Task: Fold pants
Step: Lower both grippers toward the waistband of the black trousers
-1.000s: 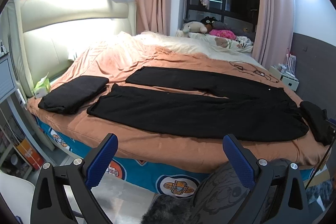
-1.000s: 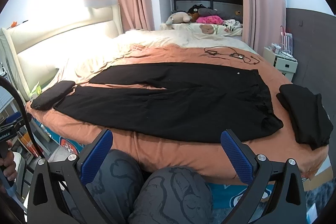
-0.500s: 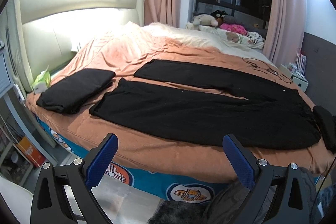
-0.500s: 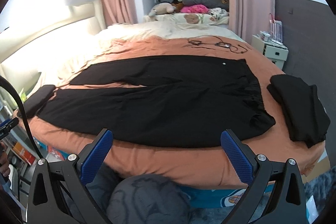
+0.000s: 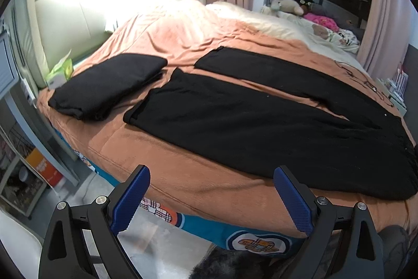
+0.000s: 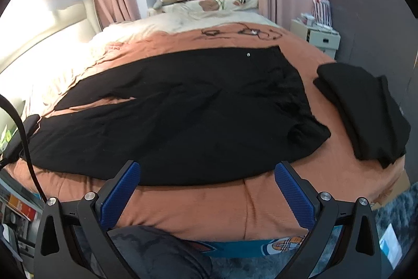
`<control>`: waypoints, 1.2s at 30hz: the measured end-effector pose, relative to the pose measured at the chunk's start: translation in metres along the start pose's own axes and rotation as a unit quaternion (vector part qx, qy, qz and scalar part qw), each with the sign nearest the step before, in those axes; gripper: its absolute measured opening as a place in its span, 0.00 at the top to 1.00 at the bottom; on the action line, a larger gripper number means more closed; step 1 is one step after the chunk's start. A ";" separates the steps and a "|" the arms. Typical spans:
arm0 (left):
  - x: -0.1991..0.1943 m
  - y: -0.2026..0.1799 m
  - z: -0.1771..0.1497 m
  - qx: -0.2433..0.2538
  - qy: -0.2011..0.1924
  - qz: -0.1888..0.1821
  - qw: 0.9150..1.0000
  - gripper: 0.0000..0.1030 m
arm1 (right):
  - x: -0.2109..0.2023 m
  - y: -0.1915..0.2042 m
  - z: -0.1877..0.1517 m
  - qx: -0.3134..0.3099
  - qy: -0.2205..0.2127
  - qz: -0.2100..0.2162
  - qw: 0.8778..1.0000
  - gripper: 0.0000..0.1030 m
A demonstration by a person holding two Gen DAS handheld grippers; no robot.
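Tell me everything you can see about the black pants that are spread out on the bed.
The black pants lie flat and unfolded on the orange bed cover, near its front edge. The fabric looks soft and matte. The two legs point toward the headboard side, with a narrow strip of cover showing between them; the waist, with a small light button, is at the other end, slightly rumpled. A folded black garment lies apart beyond the leg ends, another beside the waist. Neither tool touches the pants.

One pair of unfolded black pants point(image 5: 261, 122) is lying ahead of the tongs, two folded black garments, one left point(image 5: 109, 85) and one right point(image 6: 365, 109), are flanking it, and two stuffed animals point(image 5: 284, 4) are sitting far beyond
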State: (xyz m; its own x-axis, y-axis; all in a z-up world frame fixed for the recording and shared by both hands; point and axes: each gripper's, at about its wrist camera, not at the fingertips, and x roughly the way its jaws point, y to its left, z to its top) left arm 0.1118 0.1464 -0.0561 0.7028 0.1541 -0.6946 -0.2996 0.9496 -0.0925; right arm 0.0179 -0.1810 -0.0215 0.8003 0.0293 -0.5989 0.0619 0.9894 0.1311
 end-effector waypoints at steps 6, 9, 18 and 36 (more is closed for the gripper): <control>0.028 0.015 0.007 -0.021 0.019 0.004 1.000 0.06 | 0.014 -0.006 0.006 0.021 0.020 -0.004 1.000 0.00; 0.041 0.019 0.011 -0.024 0.027 0.011 0.999 0.06 | 0.019 -0.014 0.009 0.032 0.027 -0.006 0.999 0.00; 0.083 0.028 0.020 -0.042 0.047 0.009 0.998 0.06 | 0.047 -0.046 0.012 0.068 0.044 -0.007 0.997 0.00; 0.129 0.070 0.023 -0.133 0.082 0.008 0.988 0.06 | 0.096 -0.080 0.012 0.134 0.076 0.005 0.988 0.00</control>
State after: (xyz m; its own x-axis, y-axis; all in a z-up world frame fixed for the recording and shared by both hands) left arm 0.1970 0.2390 -0.1358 0.5894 0.1024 -0.8013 -0.4849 0.8382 -0.2496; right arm 0.0964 -0.2593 -0.0802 0.7034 0.0803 -0.7062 0.2264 0.9165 0.3297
